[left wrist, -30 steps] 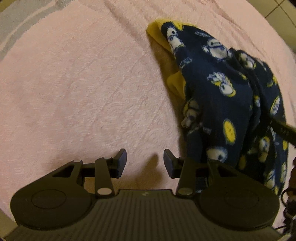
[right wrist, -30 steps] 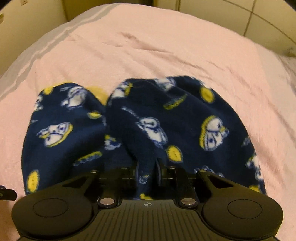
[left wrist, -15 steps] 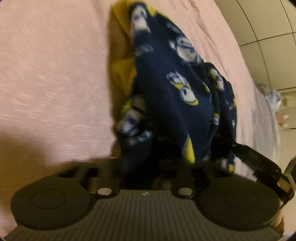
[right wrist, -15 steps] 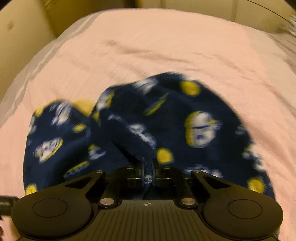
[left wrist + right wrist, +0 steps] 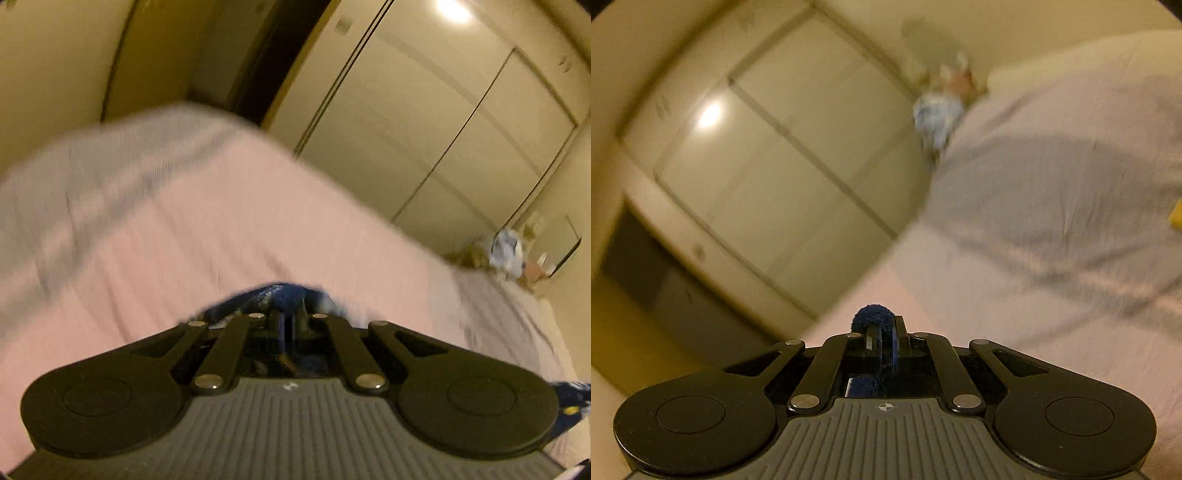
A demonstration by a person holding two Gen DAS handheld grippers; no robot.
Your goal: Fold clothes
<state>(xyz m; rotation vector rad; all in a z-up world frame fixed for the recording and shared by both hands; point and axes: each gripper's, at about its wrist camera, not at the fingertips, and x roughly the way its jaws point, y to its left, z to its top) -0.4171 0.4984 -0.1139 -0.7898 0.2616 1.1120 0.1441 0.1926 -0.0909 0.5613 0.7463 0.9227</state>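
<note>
Two grippers: the left gripper (image 5: 289,325) and the right gripper (image 5: 884,332), each pinched closed on fleece; one navy fleece garment (image 5: 280,295), a tuft of it poking up between the right fingers, a patterned edge trailing at near right in the left view; one pink bed cover (image 5: 184,229) spread beneath; one bank of pale closet doors (image 5: 424,122) on the far side; one blurred heap of clutter (image 5: 508,251) at far right, its items too smeared to count.
</note>
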